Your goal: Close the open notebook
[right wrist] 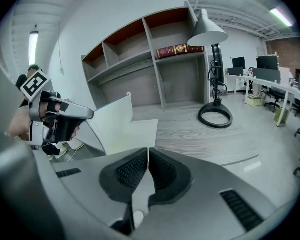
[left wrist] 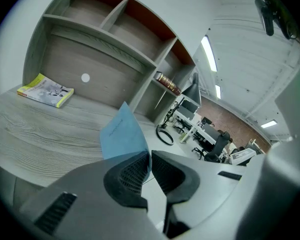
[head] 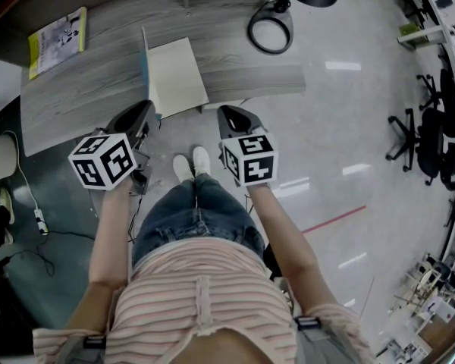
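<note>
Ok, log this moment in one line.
left tongs: shut on cover | cover: raised | right tongs: shut, beside notebook | notebook: open on desk | task: not done

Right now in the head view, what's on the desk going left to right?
yellow booklet → open notebook, its blue cover raised → black lamp base ring

Blue notebook cover, grey woodgrain desk
</note>
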Action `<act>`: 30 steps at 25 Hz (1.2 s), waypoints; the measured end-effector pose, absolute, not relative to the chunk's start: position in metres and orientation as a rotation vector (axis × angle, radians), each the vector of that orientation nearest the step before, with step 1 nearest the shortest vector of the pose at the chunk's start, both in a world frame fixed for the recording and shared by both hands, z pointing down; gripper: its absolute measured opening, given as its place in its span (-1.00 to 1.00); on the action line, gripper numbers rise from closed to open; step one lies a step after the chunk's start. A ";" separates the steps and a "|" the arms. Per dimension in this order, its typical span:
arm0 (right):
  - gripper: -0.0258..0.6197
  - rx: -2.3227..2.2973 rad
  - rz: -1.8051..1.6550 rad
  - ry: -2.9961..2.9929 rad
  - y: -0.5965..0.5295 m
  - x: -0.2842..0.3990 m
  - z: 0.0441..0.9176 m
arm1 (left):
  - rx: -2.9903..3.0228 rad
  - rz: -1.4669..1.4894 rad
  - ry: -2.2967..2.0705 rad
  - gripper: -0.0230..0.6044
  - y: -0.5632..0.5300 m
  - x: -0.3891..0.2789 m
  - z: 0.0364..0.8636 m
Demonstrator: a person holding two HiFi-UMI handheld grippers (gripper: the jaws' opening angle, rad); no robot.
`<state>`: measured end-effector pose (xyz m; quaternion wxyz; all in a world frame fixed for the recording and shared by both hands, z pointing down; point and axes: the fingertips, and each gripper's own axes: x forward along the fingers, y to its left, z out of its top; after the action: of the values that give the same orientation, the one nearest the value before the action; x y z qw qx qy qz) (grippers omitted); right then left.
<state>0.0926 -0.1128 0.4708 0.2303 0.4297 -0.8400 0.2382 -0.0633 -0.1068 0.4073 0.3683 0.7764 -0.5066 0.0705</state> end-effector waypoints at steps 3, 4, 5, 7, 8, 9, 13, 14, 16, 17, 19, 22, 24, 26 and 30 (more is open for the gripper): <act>-0.86 1.205 0.660 -2.304 -0.112 0.098 0.471 | 2.005 0.193 -1.288 -0.82 -0.110 -0.057 0.408; -0.86 1.212 0.663 -2.301 -0.112 0.100 0.470 | 2.007 0.199 -1.284 -0.82 -0.110 -0.055 0.408; -0.86 1.219 0.665 -2.297 -0.112 0.102 0.470 | 2.008 0.205 -1.279 -0.82 -0.111 -0.053 0.409; -0.86 1.229 0.669 -2.289 -0.111 0.105 0.471 | 2.011 0.217 -1.268 -0.82 -0.113 -0.049 0.410; -0.86 1.233 0.670 -2.286 -0.111 0.106 0.471 | 2.013 0.222 -1.263 -0.82 -0.114 -0.047 0.411; -0.86 1.237 0.671 -2.283 -0.111 0.107 0.472 | 2.014 0.225 -1.258 -0.82 -0.116 -0.046 0.412; -0.86 1.250 0.677 -2.272 -0.110 0.111 0.473 | 2.019 0.229 -1.240 -0.82 -0.119 -0.038 0.413; -0.86 1.252 0.680 -2.270 -0.110 0.111 0.474 | 2.020 0.232 -1.235 -0.82 -0.120 -0.037 0.413; -0.86 1.257 0.685 -2.265 -0.109 0.113 0.475 | 2.025 0.242 -1.225 -0.82 -0.121 -0.033 0.415; -0.86 1.260 0.688 -2.263 -0.108 0.114 0.475 | 2.027 0.248 -1.219 -0.82 -0.122 -0.031 0.415; -0.86 1.267 0.693 -2.260 -0.108 0.116 0.475 | 2.030 0.257 -1.210 -0.82 -0.124 -0.028 0.416; -0.86 1.276 0.702 -2.250 -0.107 0.119 0.477 | 2.030 0.267 -1.201 -0.82 -0.126 -0.023 0.418; -0.86 1.283 0.706 -2.245 -0.108 0.121 0.477 | 2.031 0.277 -1.193 -0.82 -0.127 -0.020 0.420; -0.86 1.289 0.709 -2.240 -0.108 0.123 0.478 | 2.033 0.286 -1.183 -0.82 -0.129 -0.017 0.421; -0.86 1.301 0.713 -2.233 -0.109 0.125 0.478 | 2.033 0.292 -1.154 -0.82 -0.131 -0.012 0.425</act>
<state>0.1247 -0.1090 0.4781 0.2284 0.4724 -0.8109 0.2589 -0.0116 -0.1309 0.4254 0.3830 0.7972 -0.4524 0.1147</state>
